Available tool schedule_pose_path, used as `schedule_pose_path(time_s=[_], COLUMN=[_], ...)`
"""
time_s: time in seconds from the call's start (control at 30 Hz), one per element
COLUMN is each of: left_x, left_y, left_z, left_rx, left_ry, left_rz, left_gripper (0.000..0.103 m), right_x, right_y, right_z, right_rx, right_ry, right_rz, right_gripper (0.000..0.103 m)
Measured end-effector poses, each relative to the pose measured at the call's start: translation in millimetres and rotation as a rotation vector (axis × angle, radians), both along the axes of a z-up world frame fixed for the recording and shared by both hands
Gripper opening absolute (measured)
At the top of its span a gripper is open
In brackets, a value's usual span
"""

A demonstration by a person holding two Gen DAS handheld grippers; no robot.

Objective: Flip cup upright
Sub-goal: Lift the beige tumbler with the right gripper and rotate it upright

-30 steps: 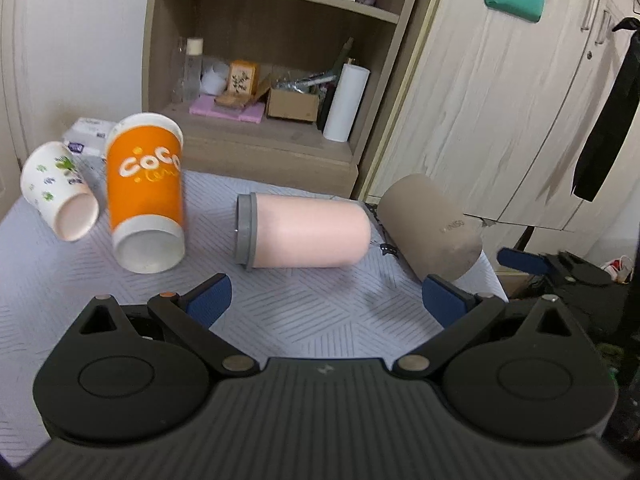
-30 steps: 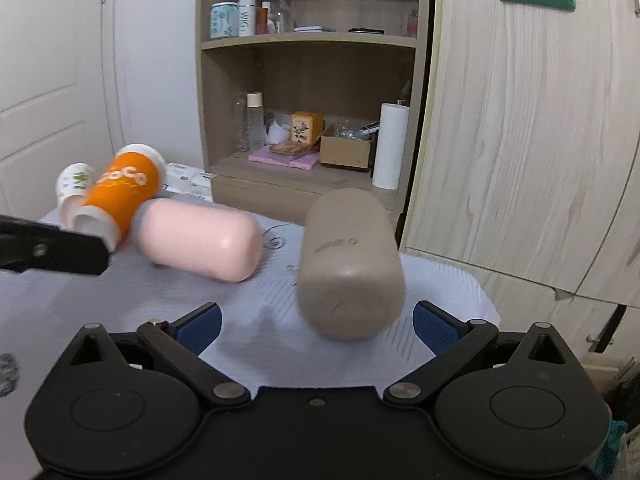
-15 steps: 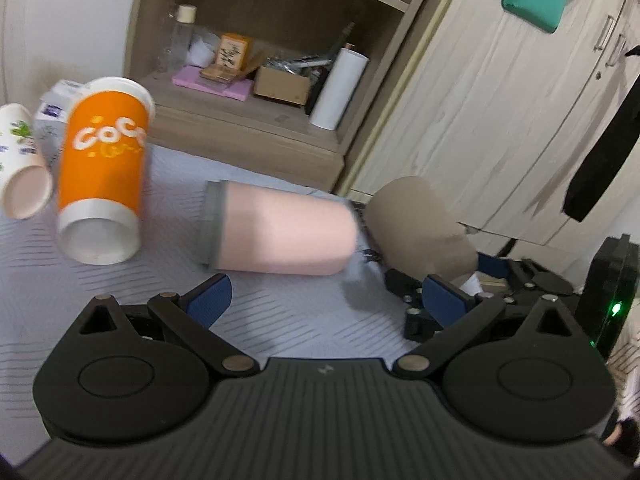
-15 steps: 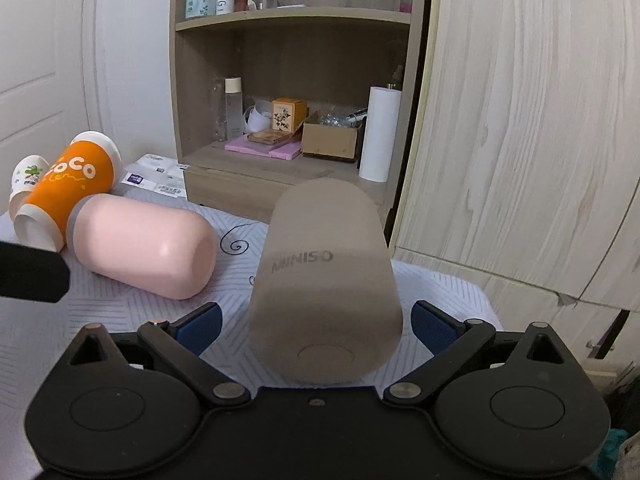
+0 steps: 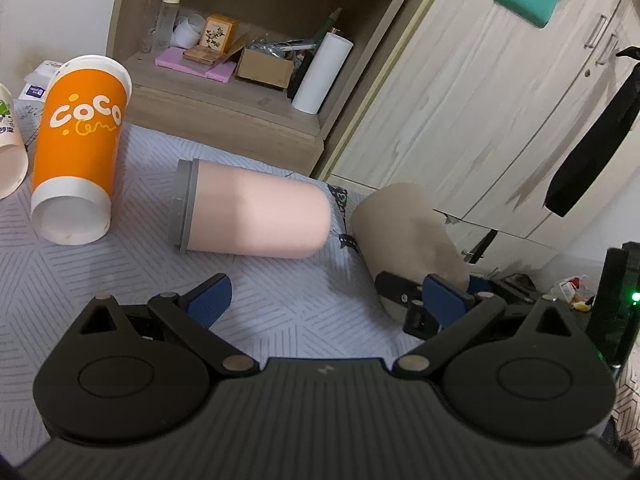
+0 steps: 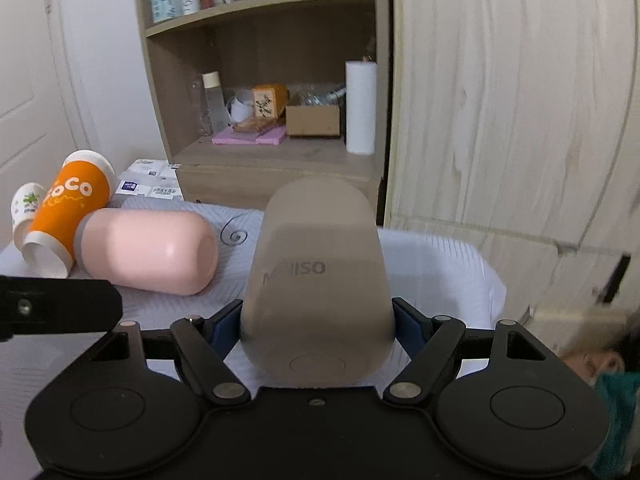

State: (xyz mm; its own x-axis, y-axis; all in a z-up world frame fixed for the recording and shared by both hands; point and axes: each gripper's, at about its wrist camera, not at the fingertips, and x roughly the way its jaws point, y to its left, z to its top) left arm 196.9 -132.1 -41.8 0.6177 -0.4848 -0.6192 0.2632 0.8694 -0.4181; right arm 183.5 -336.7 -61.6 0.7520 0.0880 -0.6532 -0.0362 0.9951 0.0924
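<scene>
My right gripper (image 6: 316, 328) pinches the taupe cup (image 6: 316, 276), lying on the worktop (image 6: 440, 256); left gripper (image 5: 326, 300) hangs open, empty. To right it: keep squeeze firm near the base, rotate slowly, clear the pink cup (image 6: 148, 256).

The right claw (image 6: 316, 326), spread wide a second ago with the beige cup (image 6: 316, 280) lying ahead of it, now has its blue pads (image 6: 224, 328) pressed against the cup's sides. The cup seems to sit steeper, though blur hides how far. The left claw (image 5: 324, 300) has drifted rightward.
</scene>
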Motion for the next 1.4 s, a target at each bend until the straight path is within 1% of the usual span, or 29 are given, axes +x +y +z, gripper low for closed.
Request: schedule_pose_path(time_s=[0.27,0.37,0.43,0.53,0.67,0.83,0.93,1.0,1.17,1.3,1.4], left_x=[-21,-31,-38,-48,-59,-69,-73,-76,-87,-92,-91], left_y=[18,26,33,42,58,84,100,109,125,135,141], left_z=[10,11,11,13,14,13,12,12,15,11,6], left_rx=[-0.028,-0.058,-0.06,-0.056,-0.058,-0.077,-0.08,-0.08,-0.057,-0.058,-0.068], left_ry=[0.003,0.016,0.021,0.017,0.016,0.027,0.043,0.049,0.037,0.051,0.071], left_rz=[-0.012,-0.03,-0.039,-0.046,-0.029,0.005,0.013,0.013,0.017,0.028,0.022], left_gripper=[0.103,0.103,0.103,0.103,0.103,0.103,0.103,0.103,0.103,0.103,0.103], right_x=[-29,-39,-48,-61,-72,-81,-87,-92,-99,-107,-109], right_y=[-2,-2,2,13,31,56,67,78,104,119,125], right_z=[1,2,2,2,3,6,6,9,13,12,11], right_rx=[0.177,0.247,0.274,0.279,0.295,0.268,0.298,0.282,0.297,0.3,0.29], right_ry=[0.075,0.103,0.12,0.132,0.172,0.202,0.23,0.247,0.29,0.309,0.296], right_rz=[-0.053,-0.078,-0.092,-0.098,-0.058,-0.031,-0.003,0.021,0.068,0.109,0.106], right_gripper=[0.082,0.082,0.082,0.082,0.082,0.082,0.082,0.082,0.082,0.082,0.082])
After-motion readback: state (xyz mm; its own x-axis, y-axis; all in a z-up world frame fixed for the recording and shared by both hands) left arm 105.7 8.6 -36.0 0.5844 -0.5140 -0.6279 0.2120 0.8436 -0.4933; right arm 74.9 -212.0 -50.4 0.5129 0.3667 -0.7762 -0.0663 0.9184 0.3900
